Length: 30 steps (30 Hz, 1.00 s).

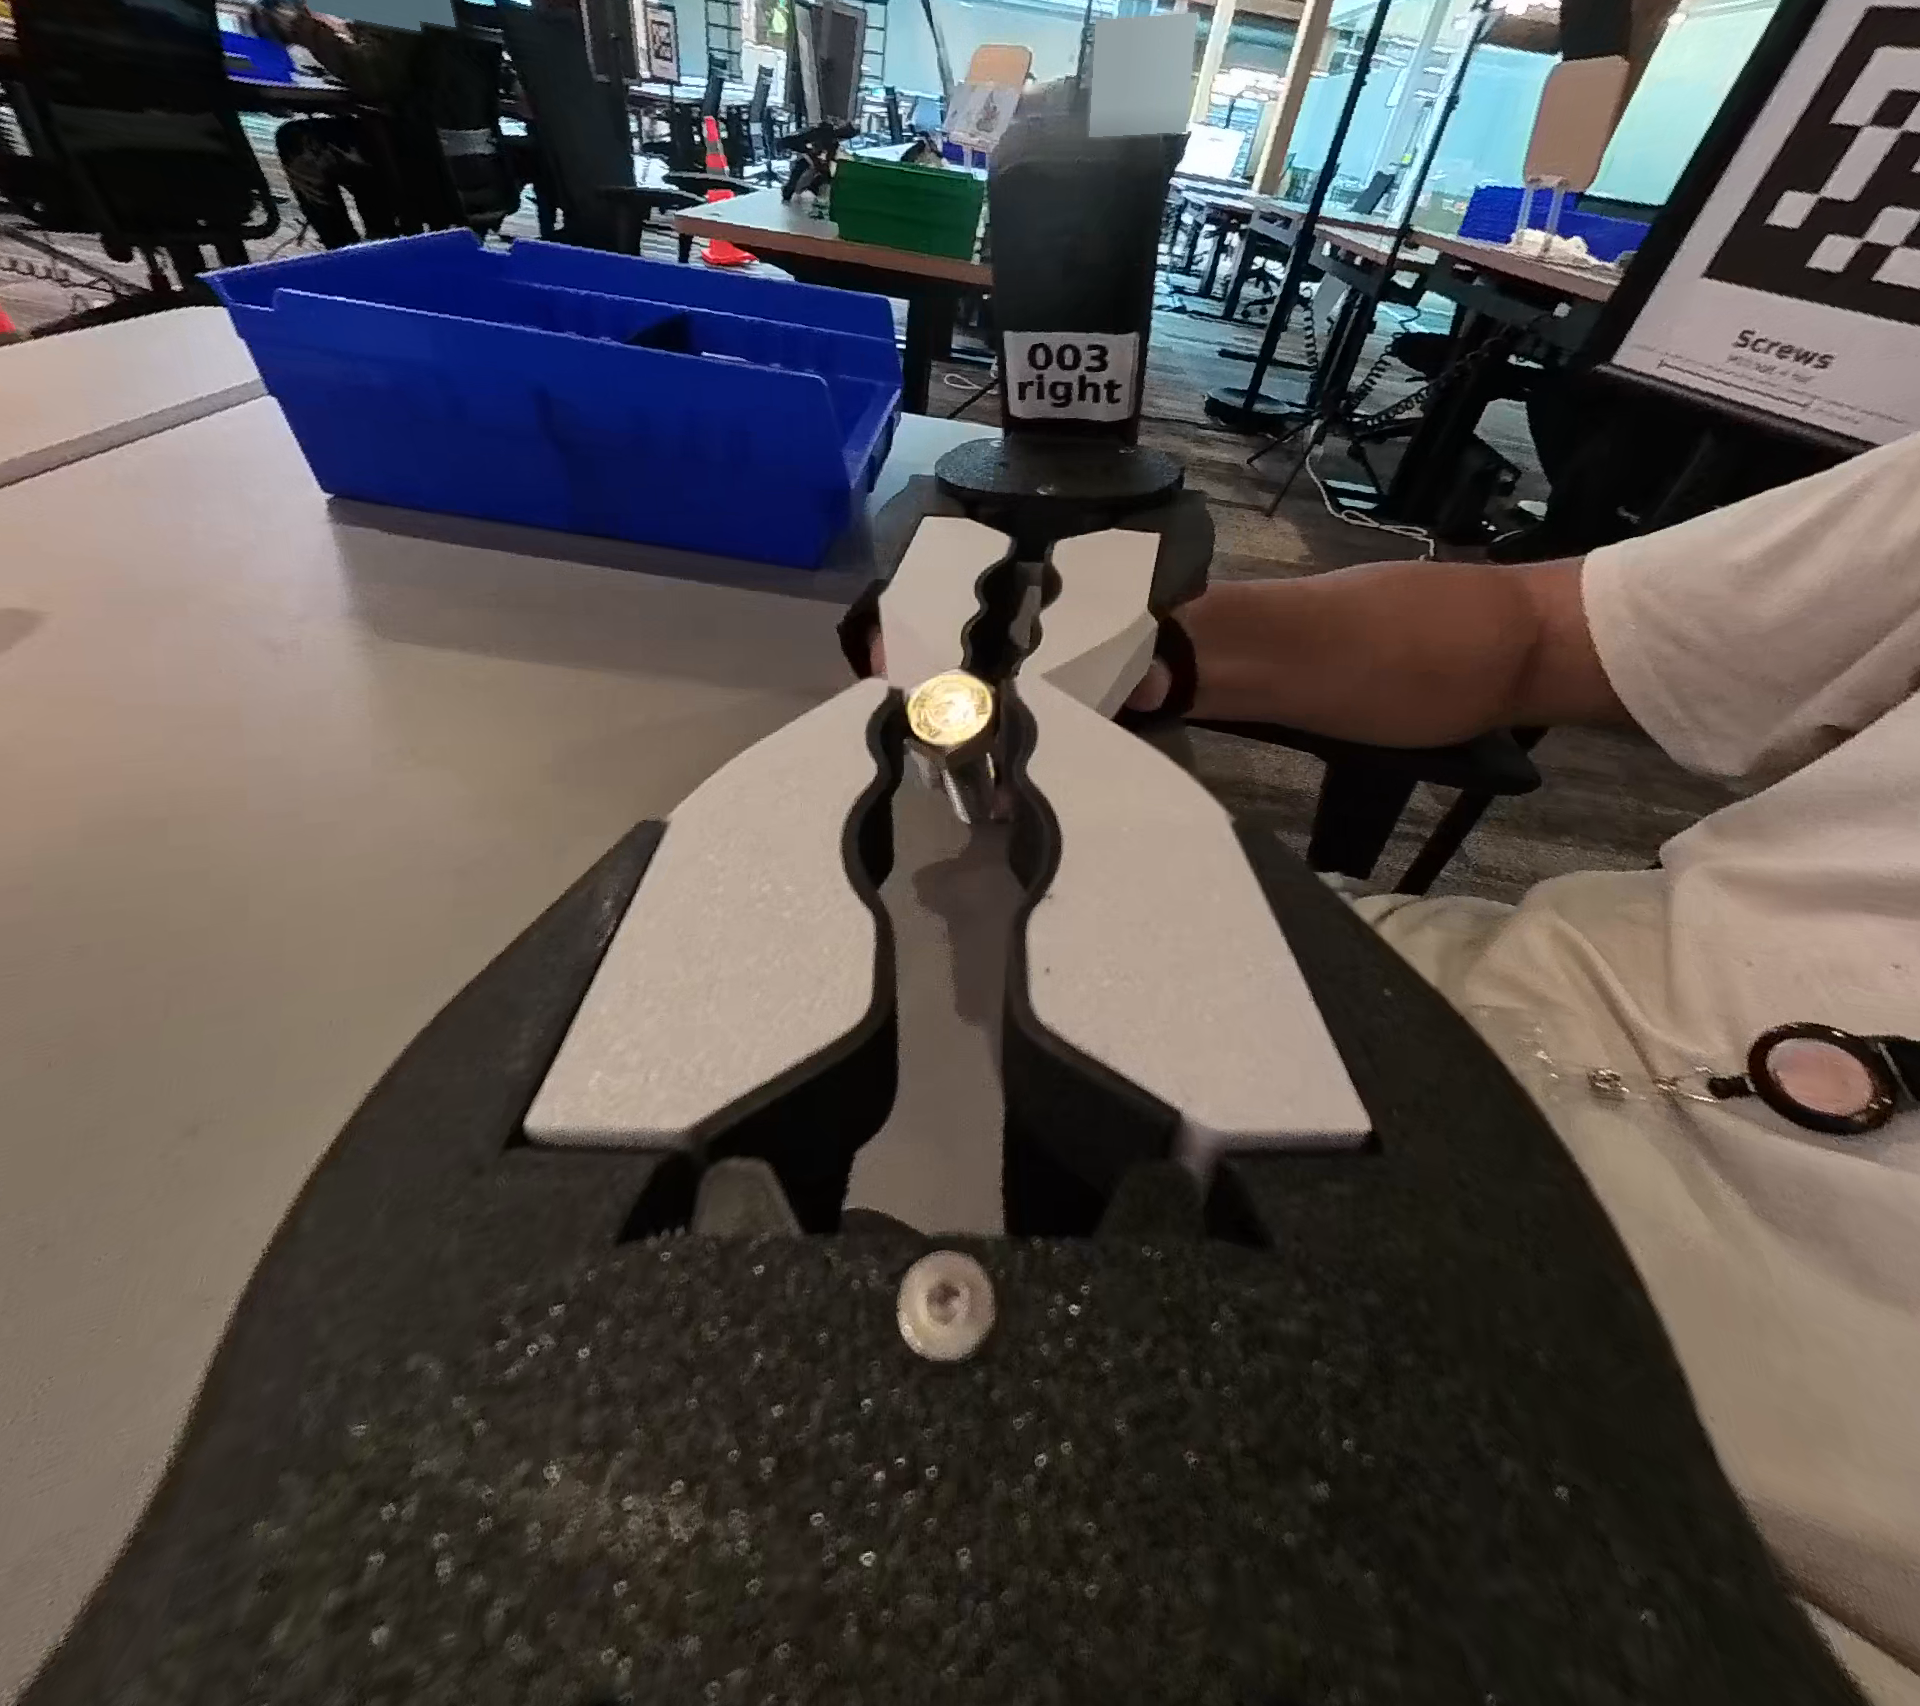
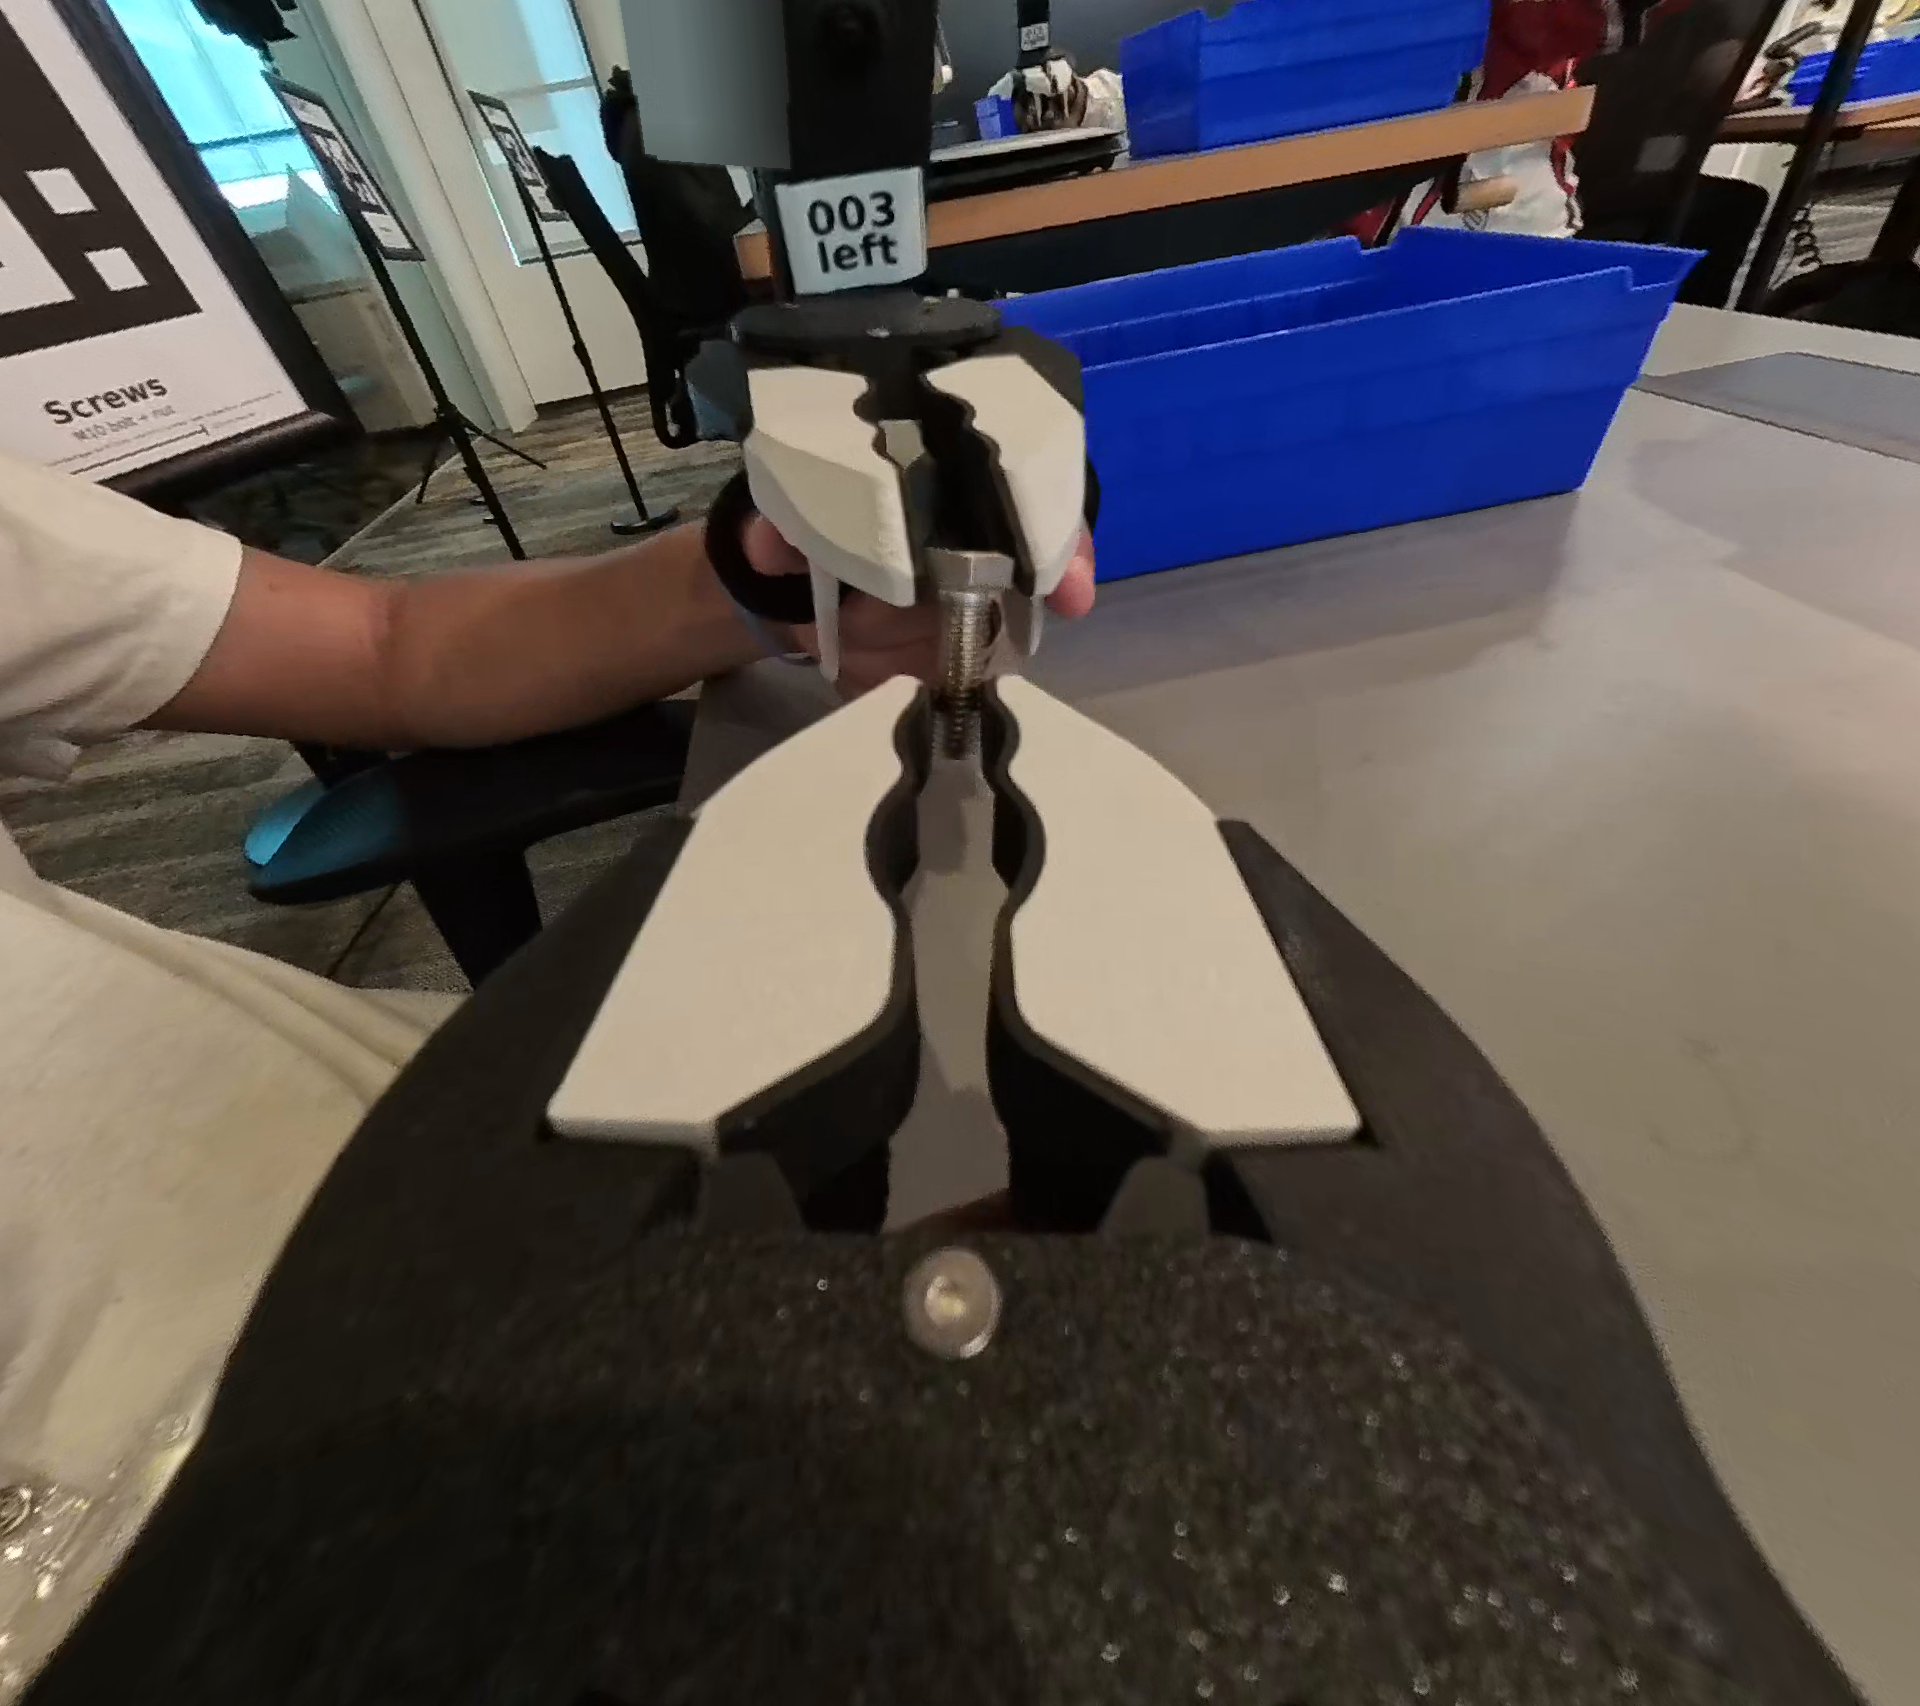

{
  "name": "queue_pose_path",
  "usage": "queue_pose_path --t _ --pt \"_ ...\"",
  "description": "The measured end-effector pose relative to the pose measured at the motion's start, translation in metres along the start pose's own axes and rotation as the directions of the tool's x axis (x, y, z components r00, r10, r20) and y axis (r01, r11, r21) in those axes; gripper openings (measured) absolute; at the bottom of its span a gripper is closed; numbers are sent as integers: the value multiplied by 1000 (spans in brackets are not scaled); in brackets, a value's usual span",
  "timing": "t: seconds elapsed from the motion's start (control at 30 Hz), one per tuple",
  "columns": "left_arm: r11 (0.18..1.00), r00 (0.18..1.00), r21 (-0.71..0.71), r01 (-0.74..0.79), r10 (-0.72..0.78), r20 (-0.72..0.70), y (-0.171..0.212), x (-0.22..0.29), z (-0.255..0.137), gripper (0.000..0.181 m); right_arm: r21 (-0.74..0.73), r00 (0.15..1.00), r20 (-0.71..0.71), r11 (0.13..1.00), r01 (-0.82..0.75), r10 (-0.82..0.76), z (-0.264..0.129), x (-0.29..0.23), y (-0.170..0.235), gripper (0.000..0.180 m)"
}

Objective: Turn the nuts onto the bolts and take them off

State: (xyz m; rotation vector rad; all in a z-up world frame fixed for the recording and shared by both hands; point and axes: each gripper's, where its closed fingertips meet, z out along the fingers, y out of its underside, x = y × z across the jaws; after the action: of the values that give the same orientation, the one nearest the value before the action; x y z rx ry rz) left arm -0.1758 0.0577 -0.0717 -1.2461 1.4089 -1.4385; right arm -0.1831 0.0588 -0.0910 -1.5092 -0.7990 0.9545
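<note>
A silver bolt [image 1: 951, 713] with a hex head is gripped at the head by my left gripper [image 1: 951, 700], which is shut on it. In the right wrist view the left gripper [image 2: 966, 576] holds the bolt [image 2: 964, 648] head up, with the threaded shank pointing down into my right gripper [image 2: 956, 706]. The right gripper's tips close around the thread end. No nut shows in either view; the fingertips hide that spot. In the left wrist view the right gripper [image 1: 1003, 648] faces mine just behind the bolt head. Both are held above the grey table [image 1: 312, 721].
A blue plastic bin [image 1: 582, 430] stands on the table beyond the grippers, and it also shows in the right wrist view [image 2: 1351, 399]. A sign board with a black-and-white marker [image 1: 1787, 202] stands beside the table. The person's forearm [image 1: 1403, 659] reaches in from the right.
</note>
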Motion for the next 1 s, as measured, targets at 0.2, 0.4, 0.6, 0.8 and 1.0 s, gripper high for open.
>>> queue_pose_path --t 0.2,0.4,0.6,0.8,1.0 --pt "999 1000 28 18 -18 19 -3 -2 0 17 22 1000 -7 1000 -6 6 -3 2 -4 8" --pt "999 1000 45 1 -2 21 -6 0 -1 17 21 1000 3 1000 -10 10 -2 0 -5 8" --pt "999 999 47 -27 26 25 -7 1 0 16 22 1000 9 1000 -9 9 -1 -1 -4 8" --pt "998 1000 52 -24 23 20 -8 1 1 16 35 1000 -1 999 -1 1 -1 -2 -4 10" --pt "999 1000 45 -22 22 16 -6 2 4 16 31 1000 -3 999 -8 8 0 -2 -3 24"
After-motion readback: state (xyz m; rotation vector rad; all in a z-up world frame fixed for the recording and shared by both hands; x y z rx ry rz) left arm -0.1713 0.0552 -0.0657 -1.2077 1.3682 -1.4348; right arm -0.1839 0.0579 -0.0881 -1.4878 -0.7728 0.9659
